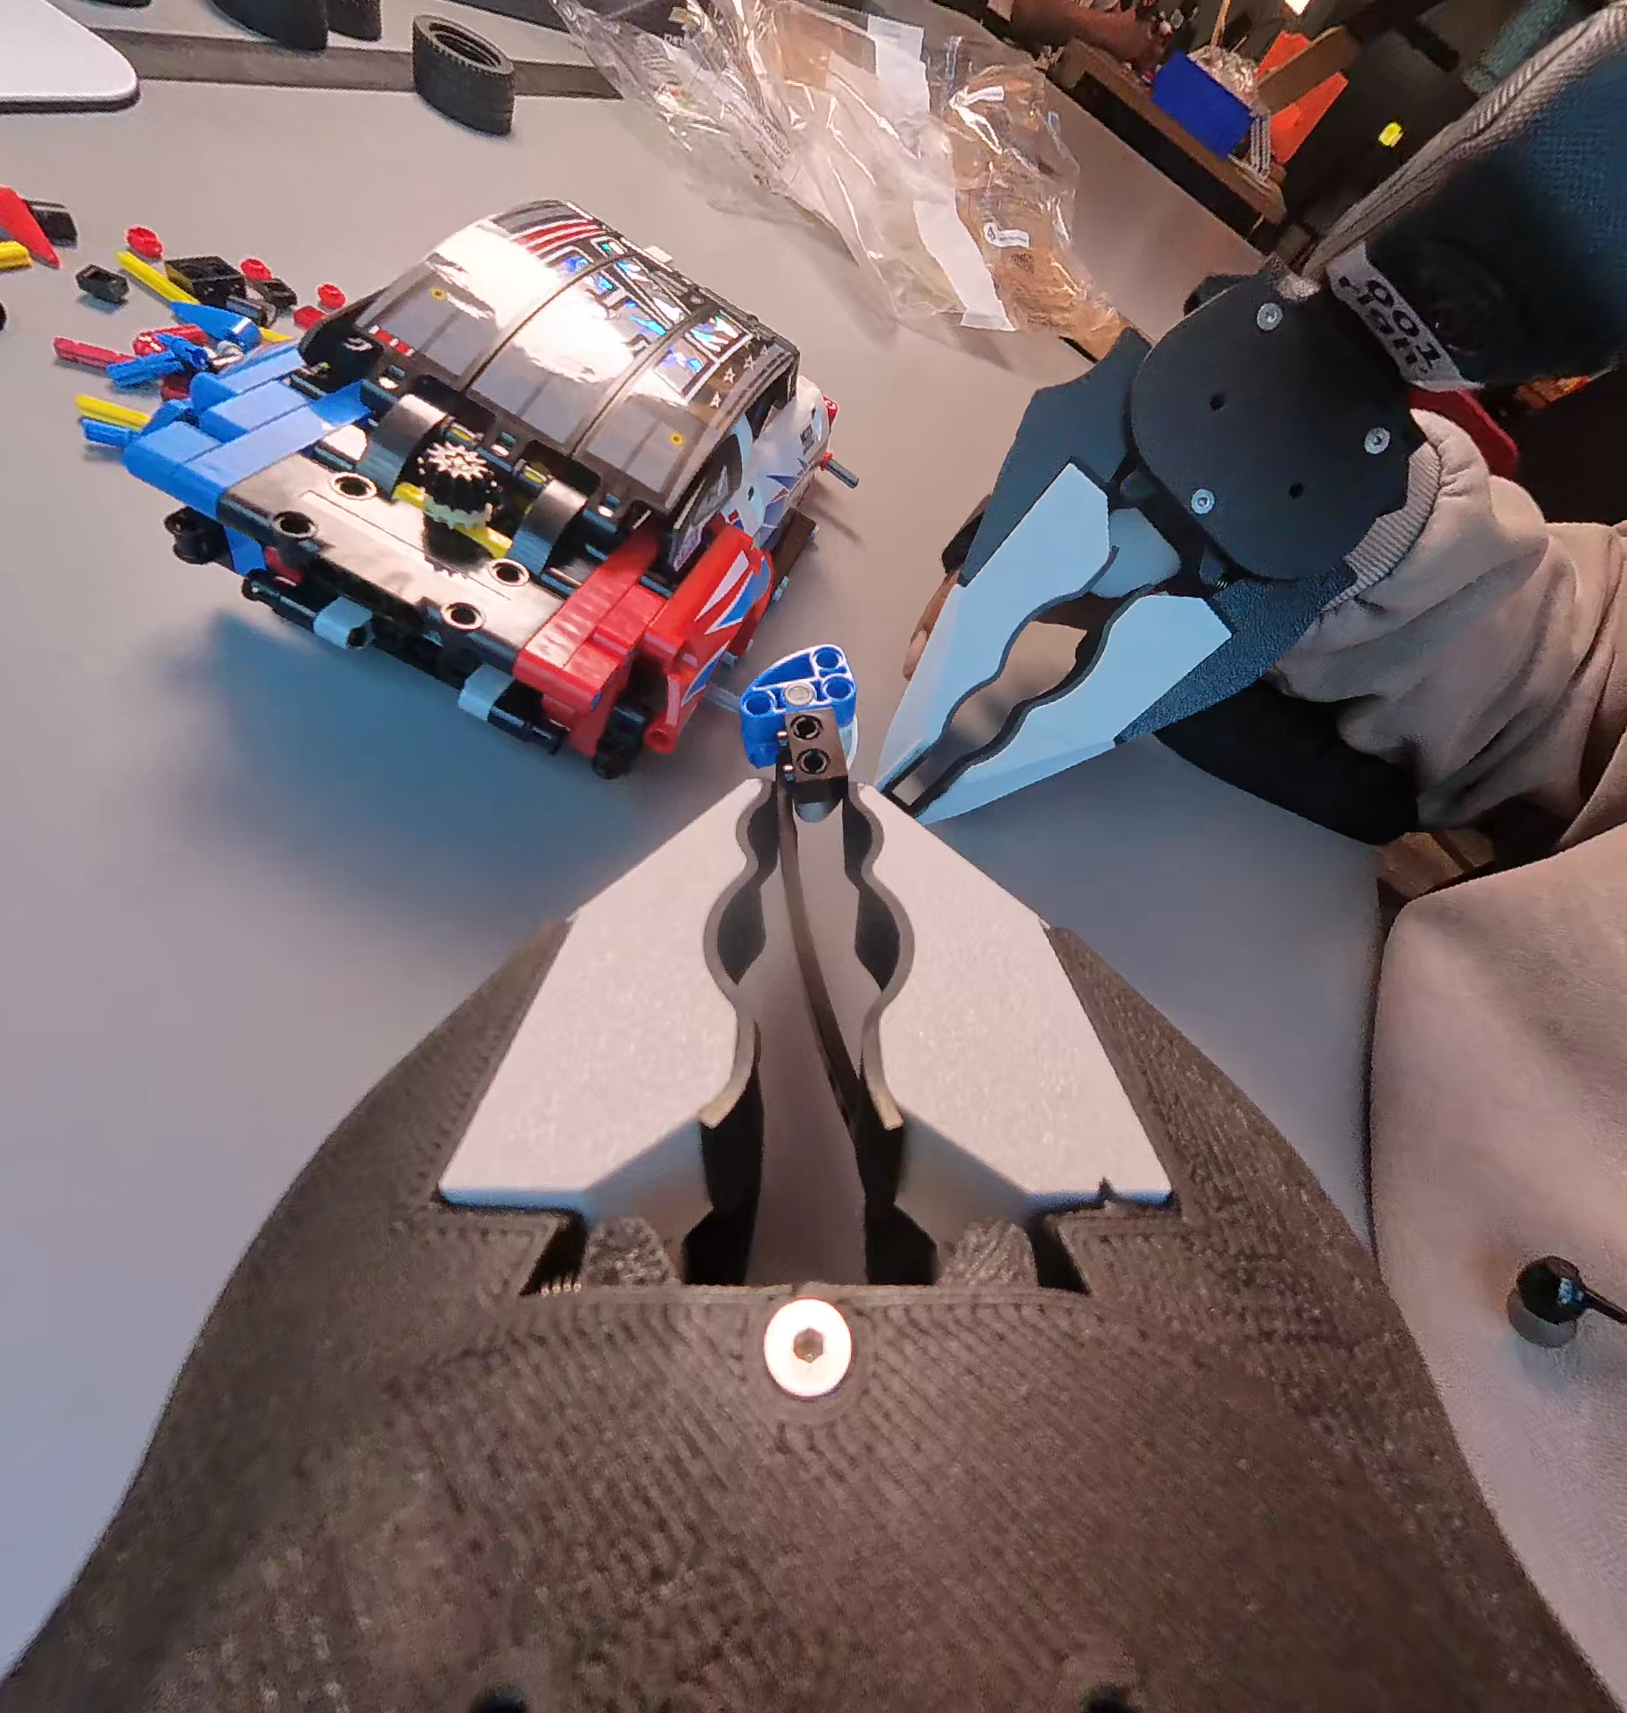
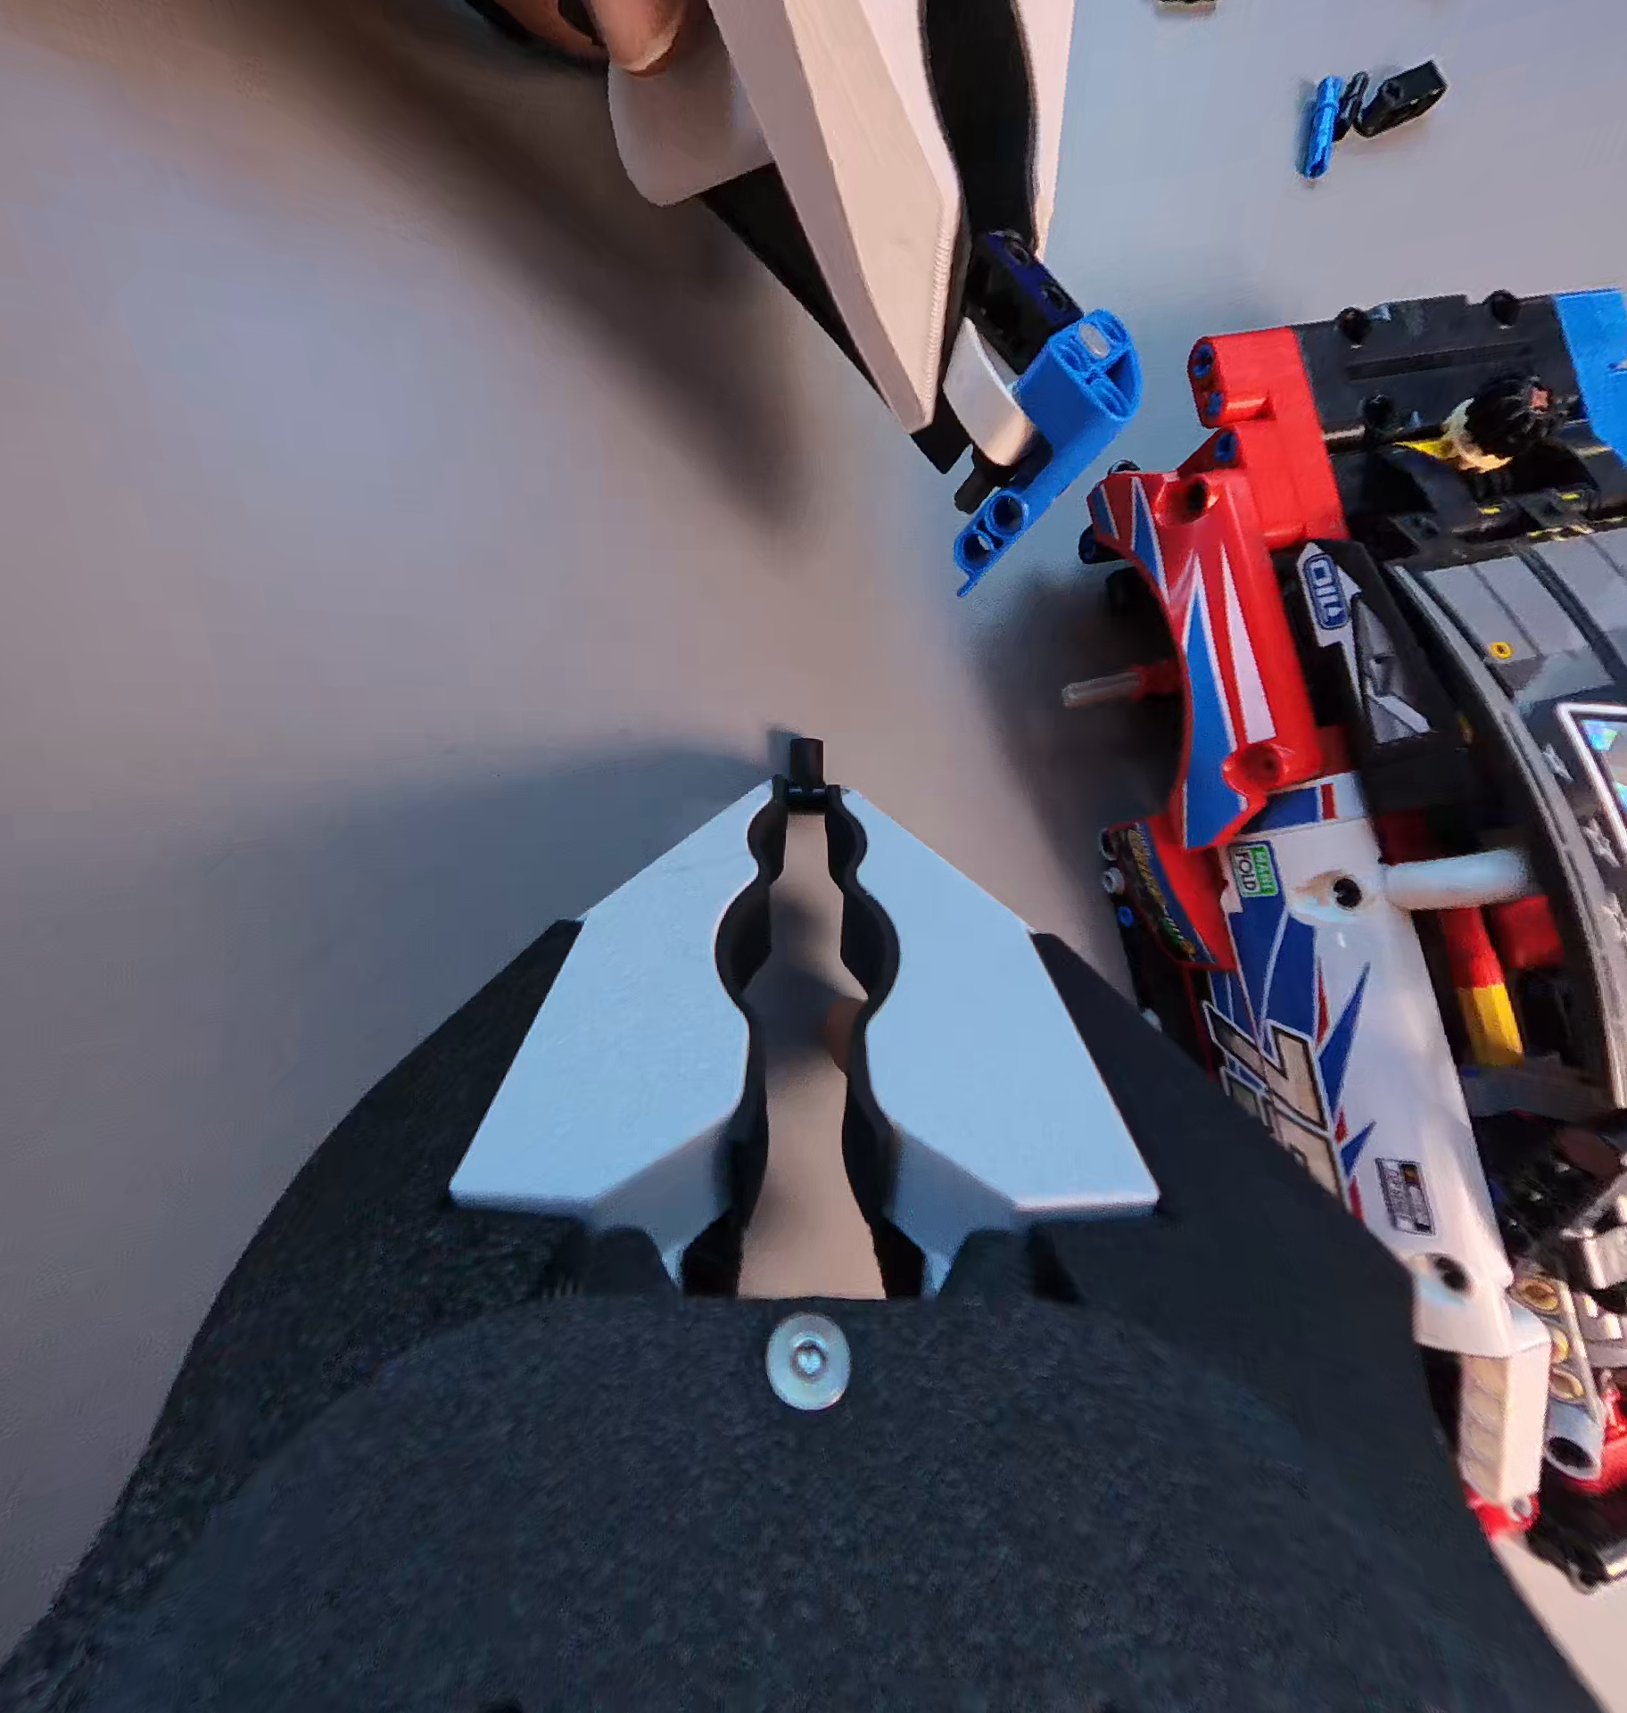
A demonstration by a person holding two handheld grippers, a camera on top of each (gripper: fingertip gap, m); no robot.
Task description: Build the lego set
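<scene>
The partly built lego car [image 1: 476, 482] with a black roof, blue rear and red front lies on the grey table; it also shows in the right wrist view [image 2: 1394, 834]. My left gripper [image 1: 810, 788] is shut on a small sub-assembly [image 1: 796, 709] of a blue angled piece, a black holed beam and a grey part, held above the table just off the car's red end. It shows in the right wrist view too [image 2: 1051, 417], in the left gripper [image 2: 967, 454]. My right gripper [image 2: 805, 793] is shut on a small black pin [image 2: 805, 760]; its tips [image 1: 902, 802] are close to the right of the sub-assembly.
Loose red, blue, yellow and black pieces [image 1: 142, 306] lie left of the car. A black tyre [image 1: 462, 74] and crumpled plastic bags [image 1: 884, 158] are at the back. A blue pin and black connector [image 2: 1366, 102] lie beyond the car. A person's sleeve [image 1: 1486, 649] is at the right. Across from one pair of fingers to the other is roughly 7 centimeters.
</scene>
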